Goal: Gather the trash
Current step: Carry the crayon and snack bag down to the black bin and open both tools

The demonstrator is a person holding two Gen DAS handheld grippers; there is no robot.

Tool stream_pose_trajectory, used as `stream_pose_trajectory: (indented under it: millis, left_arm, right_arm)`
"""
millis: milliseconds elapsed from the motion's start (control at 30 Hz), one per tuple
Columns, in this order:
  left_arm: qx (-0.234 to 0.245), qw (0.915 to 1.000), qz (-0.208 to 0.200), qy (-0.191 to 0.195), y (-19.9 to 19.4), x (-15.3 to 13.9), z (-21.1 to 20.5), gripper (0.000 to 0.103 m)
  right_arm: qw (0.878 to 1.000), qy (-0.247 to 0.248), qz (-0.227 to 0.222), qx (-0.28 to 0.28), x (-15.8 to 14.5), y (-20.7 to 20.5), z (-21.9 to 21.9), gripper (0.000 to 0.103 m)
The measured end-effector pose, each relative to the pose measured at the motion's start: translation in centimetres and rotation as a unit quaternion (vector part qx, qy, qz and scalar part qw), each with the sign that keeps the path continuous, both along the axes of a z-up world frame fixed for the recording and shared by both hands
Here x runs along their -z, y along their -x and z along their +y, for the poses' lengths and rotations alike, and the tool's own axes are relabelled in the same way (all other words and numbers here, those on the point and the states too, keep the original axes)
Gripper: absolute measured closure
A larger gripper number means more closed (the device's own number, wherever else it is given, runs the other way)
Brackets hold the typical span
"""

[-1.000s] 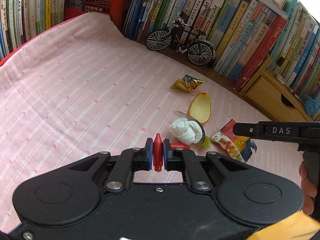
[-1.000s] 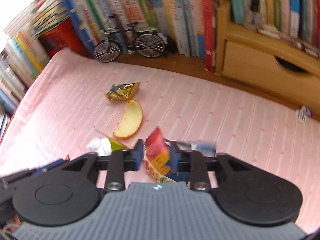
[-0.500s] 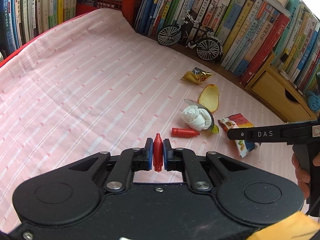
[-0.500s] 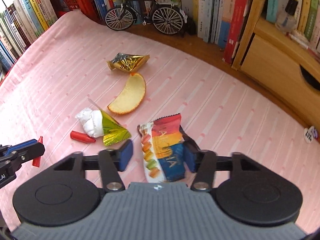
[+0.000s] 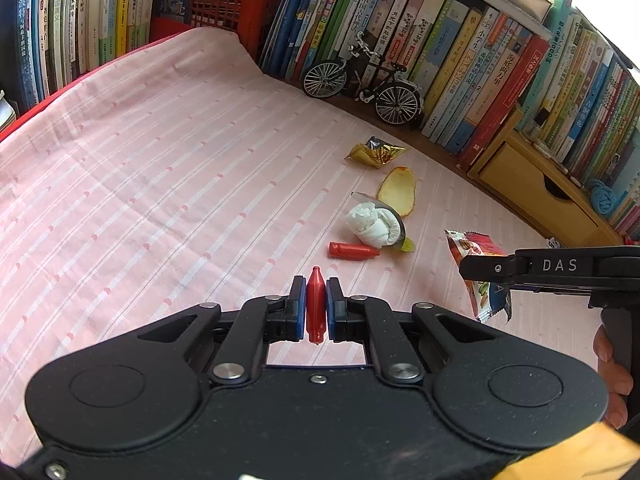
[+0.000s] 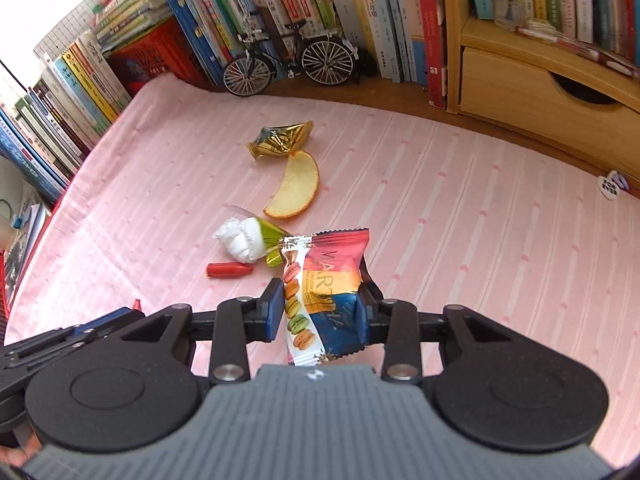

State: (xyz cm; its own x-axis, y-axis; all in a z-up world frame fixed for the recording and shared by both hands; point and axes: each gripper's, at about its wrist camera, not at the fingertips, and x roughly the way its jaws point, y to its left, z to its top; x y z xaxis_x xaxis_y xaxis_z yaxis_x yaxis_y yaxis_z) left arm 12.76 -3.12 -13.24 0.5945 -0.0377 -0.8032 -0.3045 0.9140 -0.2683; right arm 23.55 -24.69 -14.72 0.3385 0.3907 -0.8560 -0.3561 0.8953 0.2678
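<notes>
Books [image 5: 460, 52] stand packed in rows along the far and left sides, above a pink striped cloth [image 5: 160, 184] that covers the whole surface. At far right sits a wooden drawer unit [image 6: 540, 100], and one model bicycle [image 6: 288, 60] stands against the book spines.

Six pieces of trash show. Largest is the macaron snack packet [image 6: 324, 296], red, orange and blue with pictured macarons down one side; it stands lifted between the blue pads of the right gripper [image 6: 318, 312], whose jaws are closing on it. Beyond it on the cloth lie one curved yellow peel [image 6: 298, 188], one crumpled gold wrapper [image 6: 280, 140] at the far end of the group, and one white tissue wad [image 6: 240, 240] tucked into a green-gold foil. Just near of the wad lies one small red capsule [image 6: 229, 270]. A second red capsule [image 5: 315, 308], pointed at both ends, is pinched upright in the narrow jaws of the left gripper [image 5: 316, 312], off the cloth at near centre.
</notes>
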Motion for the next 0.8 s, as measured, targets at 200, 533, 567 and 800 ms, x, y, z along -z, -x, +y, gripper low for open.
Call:
stream_pose_trajectory:
  millis: [200,533,567,800]
  left_arm:
    - [0.015,0.9997,-0.014,0.010,3.0,-1.6,0.4,0.094]
    - [0.031,0.9993,-0.014,0.017,11.2,-3.0,3.1,0.094]
    - [0.031,0.9993,-0.010,0.018,12.3,-2.9,3.5,0.094]
    - [0.028,0.9993,0.010,0.022,19.2,-2.0,6.1,0.094]
  right_arm:
    - [1.000,-0.002,-0.013,0.015,-2.5,3.7,-0.3,0.062]
    - [0.999,-0.001,-0.014,0.038,-4.3,11.7,1.3,0.062]
    - [0.999,-0.001,-0.012,0.038,-4.3,12.8,1.7,0.062]
    - [1.000,0.000,0.005,0.030,-3.7,19.1,4.4,0.062]
